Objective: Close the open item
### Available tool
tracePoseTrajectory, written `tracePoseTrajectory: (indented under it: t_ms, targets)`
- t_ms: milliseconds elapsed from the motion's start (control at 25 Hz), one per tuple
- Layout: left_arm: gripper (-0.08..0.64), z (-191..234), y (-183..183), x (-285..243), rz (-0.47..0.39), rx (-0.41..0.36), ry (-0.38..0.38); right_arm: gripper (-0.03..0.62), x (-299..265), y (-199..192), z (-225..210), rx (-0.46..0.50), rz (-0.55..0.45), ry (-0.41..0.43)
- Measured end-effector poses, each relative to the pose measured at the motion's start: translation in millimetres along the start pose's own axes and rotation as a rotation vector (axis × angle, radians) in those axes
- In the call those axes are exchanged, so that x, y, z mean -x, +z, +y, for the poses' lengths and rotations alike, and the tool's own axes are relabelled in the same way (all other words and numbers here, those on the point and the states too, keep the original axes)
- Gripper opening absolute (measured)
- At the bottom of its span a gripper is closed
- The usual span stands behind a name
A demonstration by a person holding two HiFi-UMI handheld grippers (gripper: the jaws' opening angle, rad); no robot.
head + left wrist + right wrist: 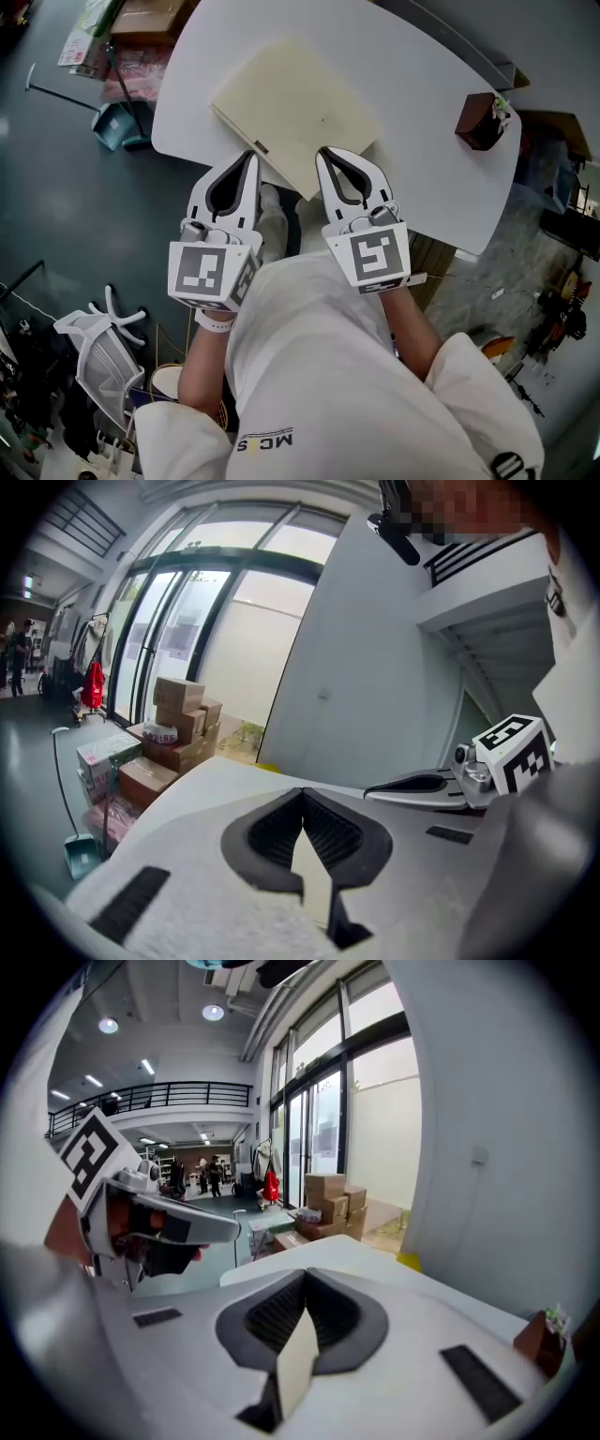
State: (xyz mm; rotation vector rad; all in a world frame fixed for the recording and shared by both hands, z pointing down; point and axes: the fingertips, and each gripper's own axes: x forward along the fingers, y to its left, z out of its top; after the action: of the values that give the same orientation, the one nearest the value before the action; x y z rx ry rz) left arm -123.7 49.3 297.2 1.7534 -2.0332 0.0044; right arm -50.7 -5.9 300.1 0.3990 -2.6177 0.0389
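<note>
A cream folder [295, 112] lies flat and closed on the white table [412, 141], one corner near the table's front edge. Both grippers hang in the air just in front of that edge, close side by side, touching nothing. My left gripper [251, 155] is shut, its tips meeting near the folder's left front edge. My right gripper [323, 152] is shut too, with its tips over the folder's near corner. In each gripper view the pads meet at the tips, and a cream sliver of folder [312, 874] [298, 1358] shows through the gap behind them. Nothing is held.
A small dark red-brown box with a plant [480, 120] stands at the table's right end. On the floor to the left are cardboard boxes [141, 19], a teal dustpan [117, 122] and a white chair [98, 352]. The person's white-sleeved arms fill the foreground.
</note>
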Motion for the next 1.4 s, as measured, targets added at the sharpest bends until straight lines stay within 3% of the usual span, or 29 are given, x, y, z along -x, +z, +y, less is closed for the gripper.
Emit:
tracePoseTrajectory:
  t_ms: [200, 640, 840, 1000, 1400]
  targets:
    - [0.025, -9, 22, 16, -0.047, 0.003, -0.01, 0.017, 26, 38, -14, -0.02, -0.129, -0.063]
    - [0.025, -25, 66, 45, -0.153, -0.057, -0.039, 0.017, 77, 70, -41, -0.011, -0.275, -0.195]
    - [0.025, -30, 75, 50, -0.172, -0.09, -0.055, 0.017, 89, 72, -42, 0.008, -0.286, -0.198]
    - [0.025, -34, 66, 47, -0.14, -0.124, -0.074, 0.017, 94, 69, -45, -0.009, -0.287, -0.203]
    - [0.025, -35, 68, 44, -0.137, -0.133, -0.076, 0.017, 92, 66, -48, -0.019, -0.287, -0.197]
